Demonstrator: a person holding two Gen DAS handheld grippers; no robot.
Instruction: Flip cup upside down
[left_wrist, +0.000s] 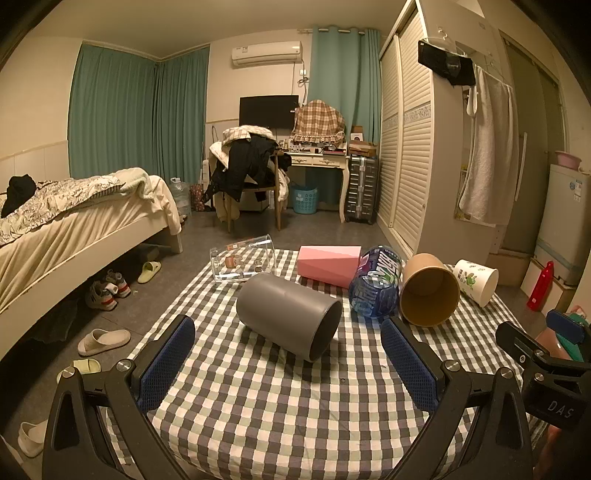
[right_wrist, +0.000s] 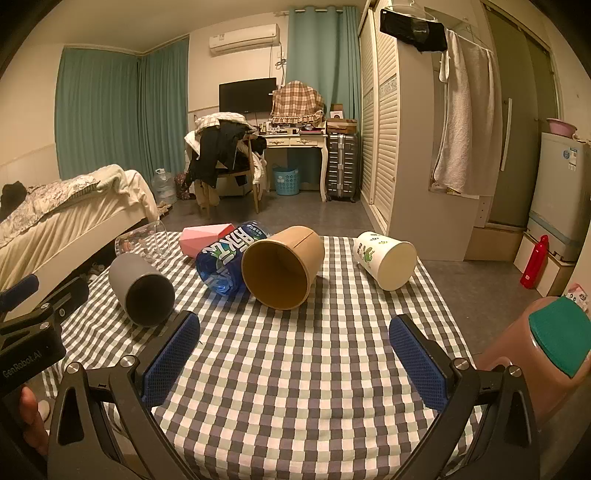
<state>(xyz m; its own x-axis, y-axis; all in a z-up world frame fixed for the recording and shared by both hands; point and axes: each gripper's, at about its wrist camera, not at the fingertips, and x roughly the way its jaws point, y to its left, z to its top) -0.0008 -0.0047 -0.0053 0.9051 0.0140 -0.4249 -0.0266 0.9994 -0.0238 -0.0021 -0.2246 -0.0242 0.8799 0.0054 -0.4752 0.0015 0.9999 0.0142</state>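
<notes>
Several cups lie on their sides on a checked tablecloth (left_wrist: 280, 406). A grey cup (left_wrist: 290, 316) lies straight ahead of my open left gripper (left_wrist: 288, 363), its mouth toward me; it also shows in the right wrist view (right_wrist: 144, 290). A brown paper cup (right_wrist: 282, 266) lies ahead of my open right gripper (right_wrist: 293, 356), mouth toward me; it also shows in the left wrist view (left_wrist: 428, 290). A white printed paper cup (right_wrist: 386, 259) lies to its right. Both grippers are empty and hover low over the cloth (right_wrist: 295, 387).
A blue plastic bottle (right_wrist: 225, 258), a pink faceted cup (right_wrist: 205, 238) and a clear glass cup (left_wrist: 243, 263) lie at the table's far side. A brown stool with a teal top (right_wrist: 546, 354) stands at the right. A bed (left_wrist: 74, 229) is on the left.
</notes>
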